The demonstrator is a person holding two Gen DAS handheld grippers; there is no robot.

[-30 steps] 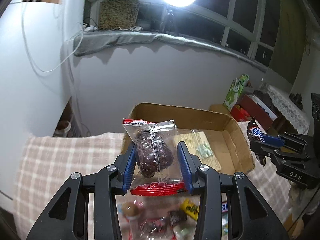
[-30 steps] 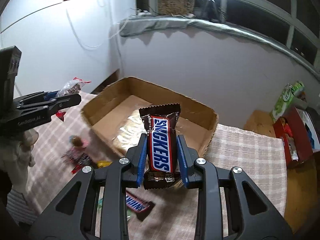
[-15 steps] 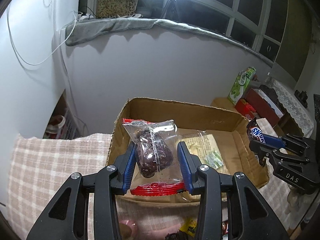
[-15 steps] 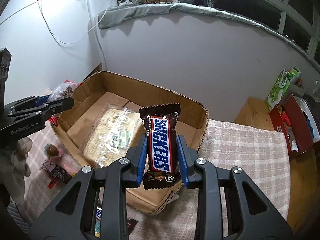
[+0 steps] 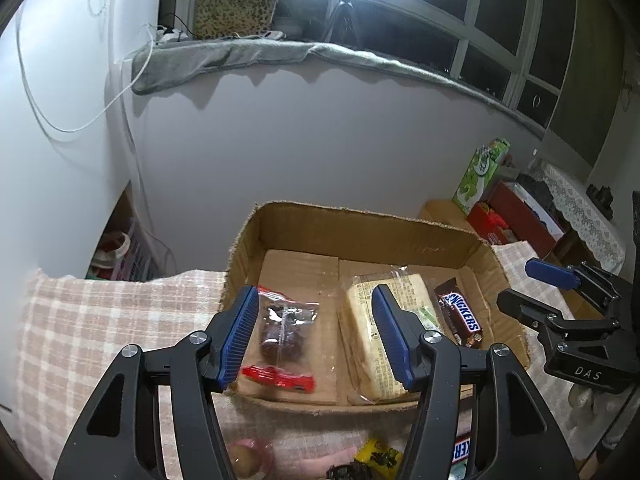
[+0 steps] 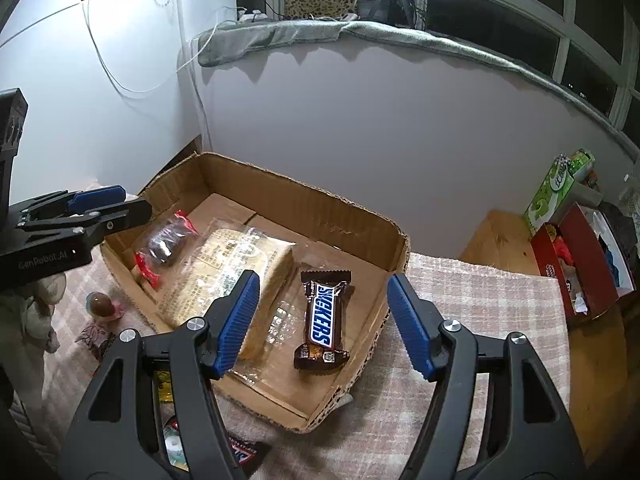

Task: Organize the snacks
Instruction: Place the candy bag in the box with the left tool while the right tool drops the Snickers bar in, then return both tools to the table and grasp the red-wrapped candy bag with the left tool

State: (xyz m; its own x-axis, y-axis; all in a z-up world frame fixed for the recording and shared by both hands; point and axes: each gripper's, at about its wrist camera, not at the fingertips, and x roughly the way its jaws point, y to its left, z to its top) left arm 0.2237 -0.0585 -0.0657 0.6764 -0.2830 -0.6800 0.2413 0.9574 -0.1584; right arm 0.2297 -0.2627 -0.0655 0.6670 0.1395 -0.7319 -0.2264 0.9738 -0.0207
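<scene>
Both grippers releasing: left gripper (image 5: 314, 334) jaws opening above the red-edged date packet (image 5: 286, 332), right gripper (image 6: 322, 322) jaws opening above the Snickers bar (image 6: 323, 316); neither touches its snack. Both lie in the cardboard box (image 6: 320, 204), lower centre of frame. Risks, imo: pulling back low could snag the box's near wall & drag it off the checked cloth (image 6: 480, 292); more snacks w/ loose wrappers wait below the box.

Matt cardboard box (image 6: 344, 220) – glossy Snickers wrapper (image 6: 322, 320) – woven checked cloth (image 6: 480, 300).
</scene>
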